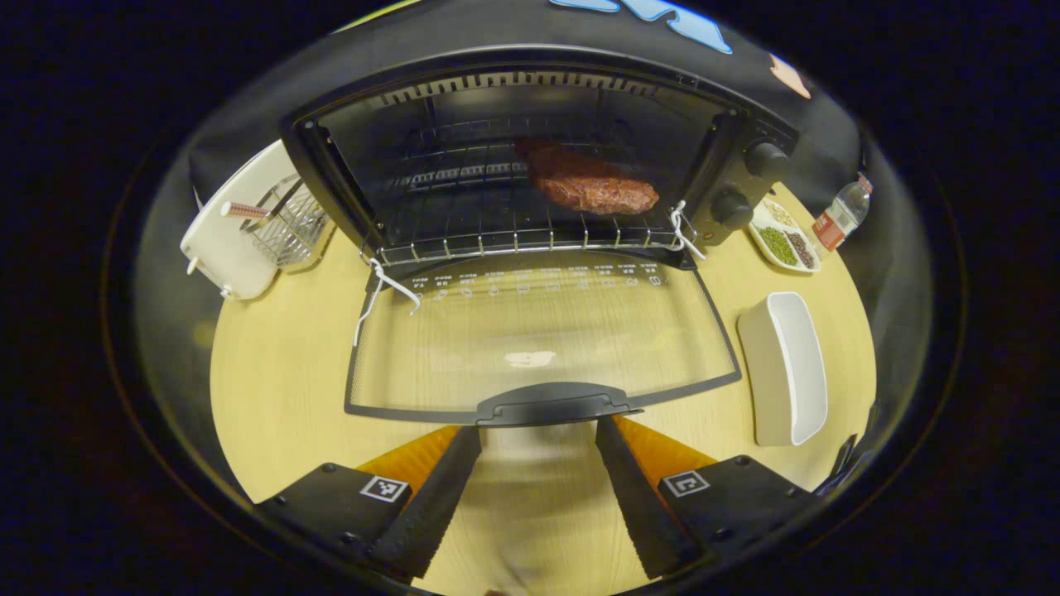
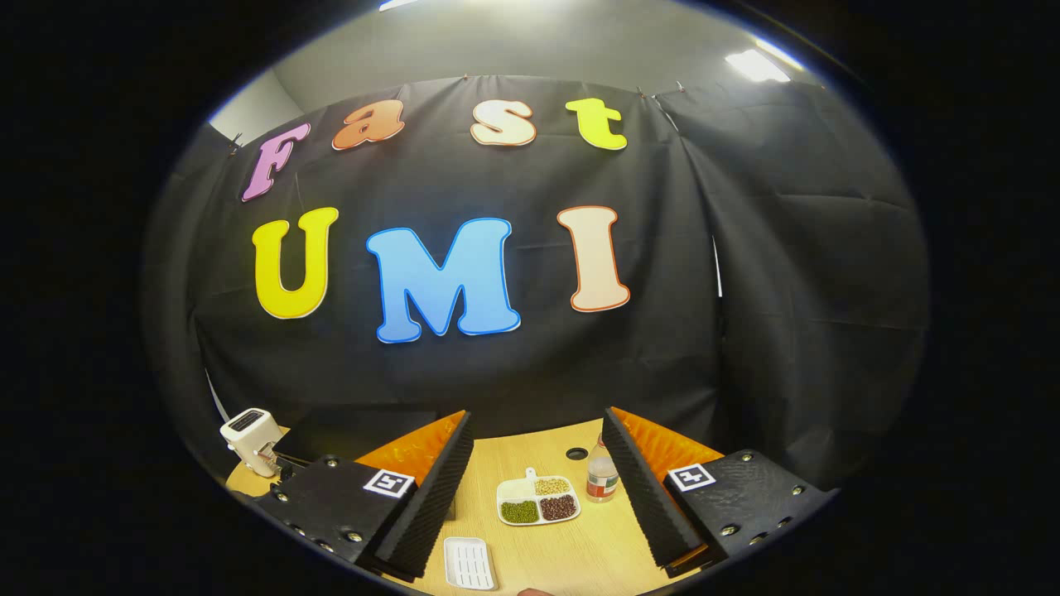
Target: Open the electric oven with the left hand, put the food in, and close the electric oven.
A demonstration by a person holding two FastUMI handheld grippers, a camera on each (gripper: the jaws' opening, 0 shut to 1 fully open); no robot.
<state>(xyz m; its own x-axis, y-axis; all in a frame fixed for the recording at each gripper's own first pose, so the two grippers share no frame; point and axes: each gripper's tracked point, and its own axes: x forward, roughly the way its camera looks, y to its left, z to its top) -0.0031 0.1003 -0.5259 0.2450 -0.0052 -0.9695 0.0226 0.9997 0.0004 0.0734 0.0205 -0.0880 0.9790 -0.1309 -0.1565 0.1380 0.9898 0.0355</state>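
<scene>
Oven [image 1: 530, 149] door [image 1: 538, 331] flat open, reddish-brown meat [image 1: 592, 186] on rack (right side); left claw [image 1: 538, 439] & right claw [image 2: 538, 463] both wide, empty.

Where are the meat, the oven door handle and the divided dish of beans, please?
meat [image 1: 590, 184]: left gripper view, middle of its top.
oven door handle [image 1: 553, 403]: left gripper view, centre of the bar.
divided dish [image 2: 515, 490]: right gripper view, its bare compartment.

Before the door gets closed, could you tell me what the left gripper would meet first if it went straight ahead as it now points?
Most likely the door handle of the open oven; the open left gripper points straight at it.
</scene>
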